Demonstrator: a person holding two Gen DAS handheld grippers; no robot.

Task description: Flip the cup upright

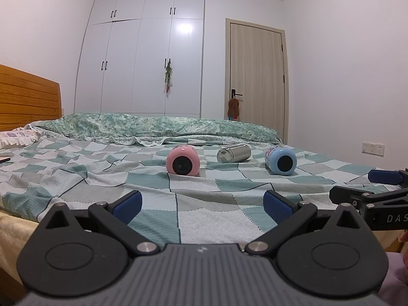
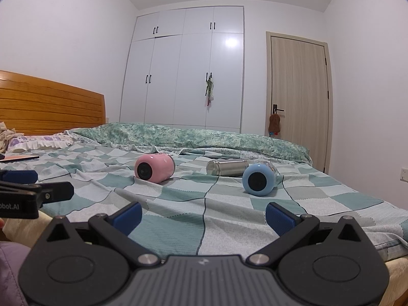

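Approach step: pink cup (image 1: 182, 160), steel cup (image 1: 234, 153), blue cup (image 1: 280, 159) lie sideways, far. Left gripper (image 1: 202, 205) and right gripper (image 2: 203, 215) spread apart, empty. Next: reach, clamp one.

A bed with a green-and-white checked sheet (image 1: 76, 178) fills the room. At its far edge lies a rolled green floral quilt (image 1: 153, 126). Behind the bed stand a white flat-fronted wardrobe (image 1: 142, 58) and a pale wooden door (image 1: 257, 68); an orange slatted wooden headboard (image 1: 25, 97) bounds its left end.

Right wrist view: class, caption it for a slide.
Open right gripper faces pink cup, steel cup, blue cup lying sideways.
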